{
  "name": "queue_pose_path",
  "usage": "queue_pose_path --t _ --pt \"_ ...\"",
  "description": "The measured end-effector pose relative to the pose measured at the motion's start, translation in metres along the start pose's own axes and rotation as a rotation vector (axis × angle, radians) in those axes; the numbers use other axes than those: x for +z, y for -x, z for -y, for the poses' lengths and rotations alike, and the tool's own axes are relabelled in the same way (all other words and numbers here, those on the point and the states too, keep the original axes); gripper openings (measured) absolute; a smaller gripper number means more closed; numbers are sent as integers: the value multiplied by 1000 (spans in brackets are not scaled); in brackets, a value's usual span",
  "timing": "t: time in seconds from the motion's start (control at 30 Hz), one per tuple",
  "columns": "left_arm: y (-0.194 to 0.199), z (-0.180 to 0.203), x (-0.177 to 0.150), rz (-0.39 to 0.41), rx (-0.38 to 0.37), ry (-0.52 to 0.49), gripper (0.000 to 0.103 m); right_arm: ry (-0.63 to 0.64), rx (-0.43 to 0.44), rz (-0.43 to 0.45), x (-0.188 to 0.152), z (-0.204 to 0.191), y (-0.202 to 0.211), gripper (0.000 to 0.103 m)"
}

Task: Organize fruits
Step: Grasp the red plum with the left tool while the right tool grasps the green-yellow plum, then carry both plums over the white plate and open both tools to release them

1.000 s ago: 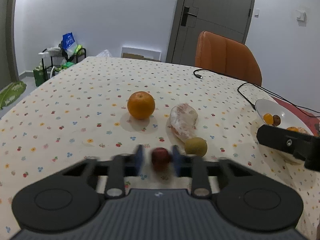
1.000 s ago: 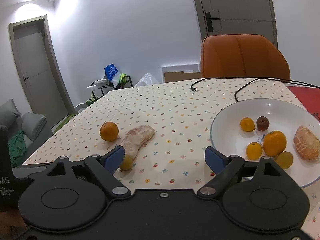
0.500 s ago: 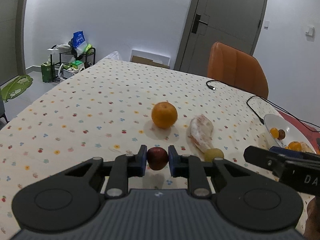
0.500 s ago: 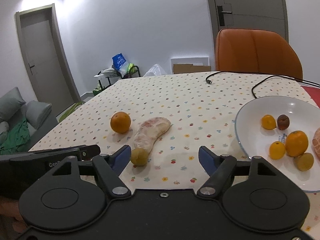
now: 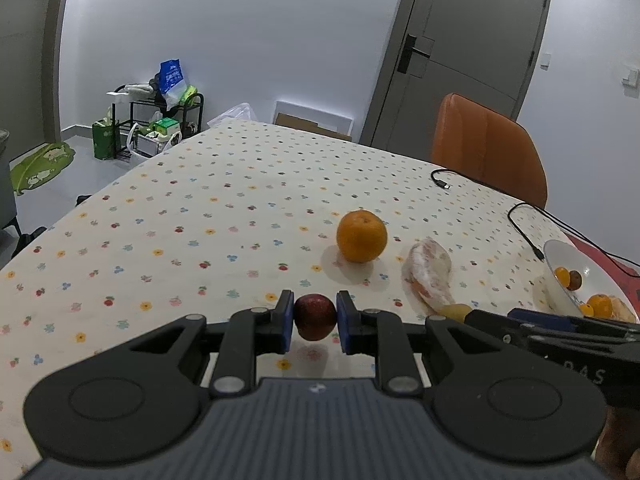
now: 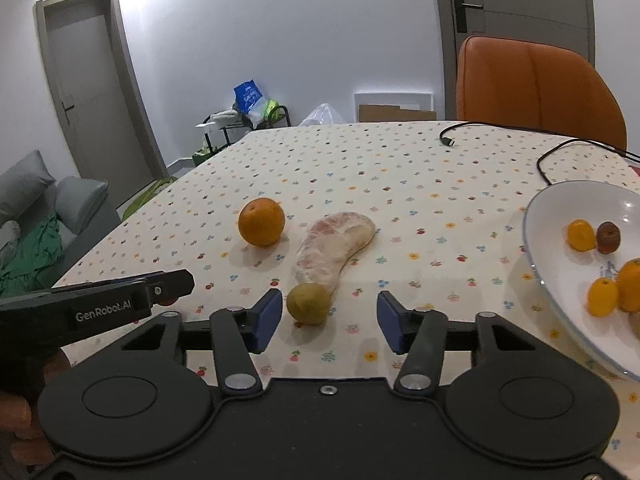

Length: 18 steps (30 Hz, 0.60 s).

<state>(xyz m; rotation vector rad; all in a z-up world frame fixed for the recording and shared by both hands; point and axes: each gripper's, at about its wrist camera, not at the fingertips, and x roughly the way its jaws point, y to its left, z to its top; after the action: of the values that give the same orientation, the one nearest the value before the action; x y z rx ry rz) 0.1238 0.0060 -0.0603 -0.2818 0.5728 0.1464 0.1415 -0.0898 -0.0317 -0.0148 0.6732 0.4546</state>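
Dark red and small, a plum-like fruit (image 5: 315, 317) is pinched between the blue pads (image 5: 285, 321) of the left gripper (image 5: 314, 322), jaws closed narrow on it and lifted just clear of the dotted tablecloth (image 5: 192, 216), presumably so it can be carried over to the plate without rolling. Left to right on the cloth, one whole orange (image 6: 261, 221) is sat by itself, then one peeled pomelo-looking segment (image 6: 334, 246) is laid flat, and one yellow-green fruit (image 6: 309, 303) is parked touching its near end. That little one is framed by the right gripper (image 6: 328, 322), whose jaws are spread wide with nothing held, its left pad just beside the fruit, so it's probably lined up as the next grab. Over at the far right the white plate (image 6: 560, 208) is where the sorted stuff gets collected: two small yellow-orange fruits, one brown wrinkly one (image 6: 608, 237) and a bigger orange at the frame edge can be counted in the right wrist view, more may be cut off. So three fruits are left on the table, one is in the air, and at least four are plated. One black cable (image 6: 496, 128) is trailed across the back, and one orange chair (image 6: 536, 92) is tucked behind the table.
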Motion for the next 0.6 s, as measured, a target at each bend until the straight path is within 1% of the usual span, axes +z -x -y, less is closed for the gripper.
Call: queue_pose_path --t 0.17,0.2,0.23,0.27,0.3,0.4,0.5,0.6 --pt "0 -7 2 0 -2 16 21 -6 3 -13 1 -5 -9 51" --pt "1 -8 2 2 -2 19 21 -9 6 -16 1 -6 -12 48" --pt "1 -8 3 1 -2 24 21 -14 10 -19 1 -5 -14 33" --pt "1 -8 4 0 -3 28 21 -23 23 -28 1 -5 -18 25" --pt "1 -8 5 3 -5 32 21 -35 31 -36 1 -4 -20 26" --pt "3 -6 6 10 -4 26 21 -17 27 -2 1 -6 -11 26" --pt "3 -3 7 10 -2 20 21 -26 33 13 1 -4 -2 26" --pt "3 3 8 14 -1 12 21 -26 7 30 1 0 5 26"
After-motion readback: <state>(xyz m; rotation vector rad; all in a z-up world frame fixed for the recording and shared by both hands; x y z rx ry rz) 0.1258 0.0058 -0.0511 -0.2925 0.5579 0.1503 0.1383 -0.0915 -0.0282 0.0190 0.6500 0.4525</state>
